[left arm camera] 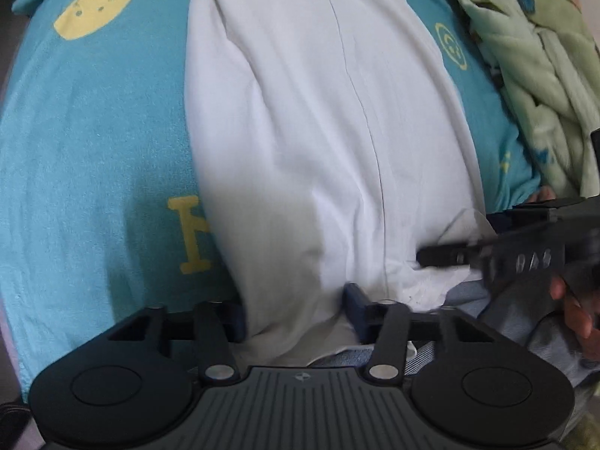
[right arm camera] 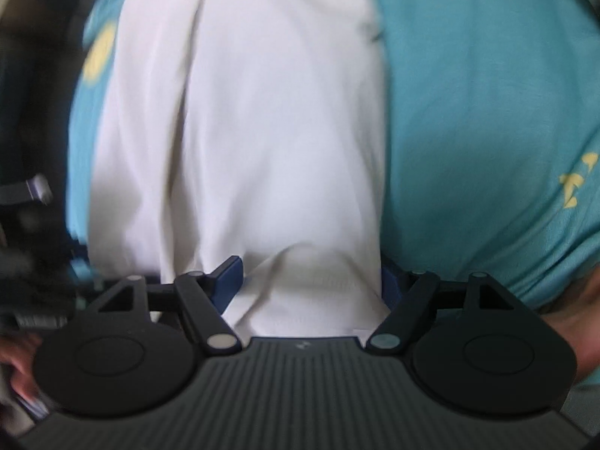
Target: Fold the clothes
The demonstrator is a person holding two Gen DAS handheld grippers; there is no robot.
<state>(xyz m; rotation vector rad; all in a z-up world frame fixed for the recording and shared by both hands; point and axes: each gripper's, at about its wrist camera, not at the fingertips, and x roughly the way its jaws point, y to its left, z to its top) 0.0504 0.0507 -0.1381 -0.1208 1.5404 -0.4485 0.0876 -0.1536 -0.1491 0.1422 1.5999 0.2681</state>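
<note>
A white garment [left arm camera: 318, 120] lies lengthwise on a teal bedsheet [left arm camera: 93, 150] with yellow prints. Its near end runs between the fingers of my left gripper [left arm camera: 296, 311], whose jaws stand apart around the cloth. My right gripper shows from the side in the left wrist view [left arm camera: 450, 240], at the garment's right near corner. In the right wrist view the white garment [right arm camera: 255, 120] also passes between the fingers of my right gripper [right arm camera: 311, 281], whose jaws stand wide around the hem. The teal sheet [right arm camera: 487, 112] lies to the right.
A crumpled light green blanket [left arm camera: 536, 86] with blue prints lies at the right. Denim fabric [left arm camera: 525, 330] shows at the near right under the person's hand [left arm camera: 577, 307]. Dark objects [right arm camera: 33, 150] stand left of the bed.
</note>
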